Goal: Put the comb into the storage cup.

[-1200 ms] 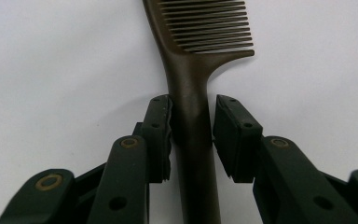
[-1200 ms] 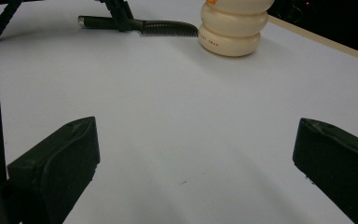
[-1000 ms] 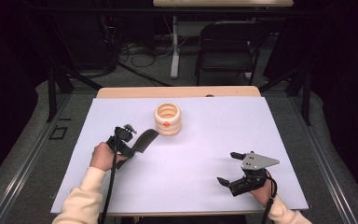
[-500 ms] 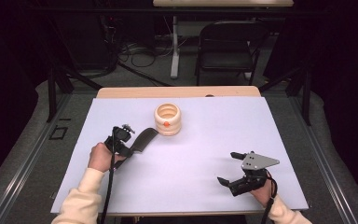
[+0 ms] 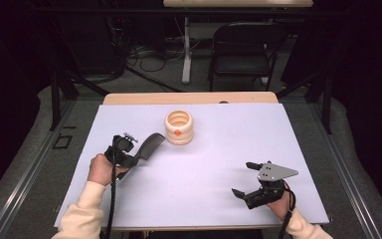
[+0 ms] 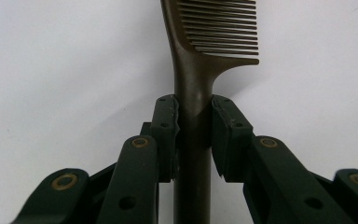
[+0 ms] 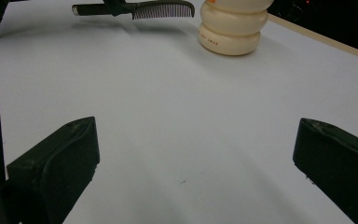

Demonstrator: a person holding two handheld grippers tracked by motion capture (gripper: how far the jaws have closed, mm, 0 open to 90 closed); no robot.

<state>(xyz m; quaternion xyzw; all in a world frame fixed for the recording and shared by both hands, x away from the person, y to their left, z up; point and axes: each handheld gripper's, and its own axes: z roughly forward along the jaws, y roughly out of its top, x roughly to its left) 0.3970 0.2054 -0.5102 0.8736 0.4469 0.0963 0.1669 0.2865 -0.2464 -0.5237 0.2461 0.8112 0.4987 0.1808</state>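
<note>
- Left claw (image 5: 138, 155) clamped on the handle of a dark comb (image 5: 149, 145), held above the white counter (image 5: 219, 164), toothed end just beside the container
- Cream ribbed container (image 5: 178, 127) standing upright mid-counter, orange mark on its side
- Right claw (image 5: 246, 180) resting spread and empty, well apart from both
- Likely step: carrying the comb toward the container; next calls for tipping it upright over the open mouth

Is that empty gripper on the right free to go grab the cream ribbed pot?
Probably yes: the right gripper is open, and bare white table lies between it and the pot.
</note>
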